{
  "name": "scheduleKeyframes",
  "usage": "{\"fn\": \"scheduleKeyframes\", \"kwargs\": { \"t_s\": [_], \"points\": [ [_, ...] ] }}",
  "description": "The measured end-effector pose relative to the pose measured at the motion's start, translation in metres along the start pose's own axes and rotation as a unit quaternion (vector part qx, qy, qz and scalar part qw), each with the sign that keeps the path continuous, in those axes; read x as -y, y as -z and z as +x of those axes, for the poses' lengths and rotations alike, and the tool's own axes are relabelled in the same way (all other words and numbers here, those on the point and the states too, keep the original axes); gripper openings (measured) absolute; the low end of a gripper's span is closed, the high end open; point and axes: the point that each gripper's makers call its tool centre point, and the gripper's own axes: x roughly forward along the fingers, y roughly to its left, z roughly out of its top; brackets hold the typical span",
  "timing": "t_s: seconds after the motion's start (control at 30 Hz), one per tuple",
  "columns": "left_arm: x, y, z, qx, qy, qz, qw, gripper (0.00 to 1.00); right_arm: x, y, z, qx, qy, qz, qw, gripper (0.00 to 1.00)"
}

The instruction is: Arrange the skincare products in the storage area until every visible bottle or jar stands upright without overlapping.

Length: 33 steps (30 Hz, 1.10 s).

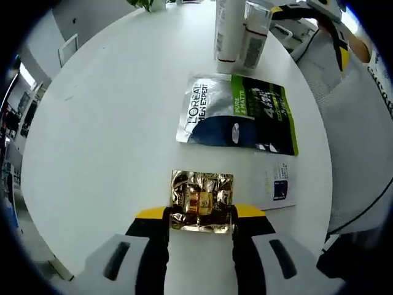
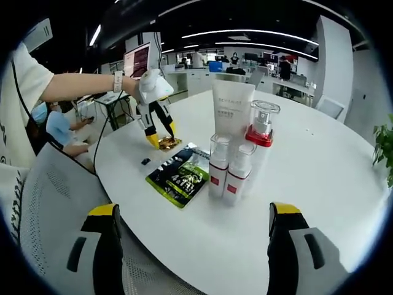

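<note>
Your left gripper [image 1: 201, 220] pinches the gold sachet [image 1: 202, 200] on the white table [image 1: 104, 141], while your right gripper [image 2: 193, 224] hangs released.

- In the left gripper view we look steeply down along our left tool [image 1: 201, 216] at the white bench [image 1: 104, 135], very near its surface, with a gold sachet [image 1: 201, 200] right at the tips.
- In the right gripper view we sit back at the bench's [image 2: 319, 178] edge, over a mesh chair back [image 2: 55, 203], facing level across it into the office, our right tool [image 2: 193, 215] low in view.
- Both views share the bench top: the dark L'Oréal pouch [image 1: 239, 114] [image 2: 181, 172] and the cluster of bottles [image 1: 241, 34] [image 2: 236, 147].
- The right gripper view also takes in the left tool [image 2: 161, 136] from afar, with the gold sachet [image 2: 167, 144] beneath it.
</note>
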Motion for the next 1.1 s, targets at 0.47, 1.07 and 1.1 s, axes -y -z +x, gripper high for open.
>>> {"fn": "scheduleKeyframes", "kwargs": {
  "t_s": [0.47, 1.07, 1.1],
  "points": [
    [-0.002, -0.007, 0.006, -0.008, 0.008, 0.023, 0.9997, 0.35, 0.0, 0.0, -0.001, 0.001, -0.002, -0.004, 1.0, 1.0],
    [-0.001, -0.018, 0.012, 0.0, 0.0, 0.013, 0.9999, 0.38, 0.0, -0.002, -0.003, 0.004, -0.001, -0.004, 1.0, 1.0],
    [0.001, -0.019, 0.012, 0.001, 0.0, 0.011, 0.9999, 0.38, 0.0, -0.001, -0.003, 0.003, -0.002, -0.004, 1.0, 1.0]
  ]
}}
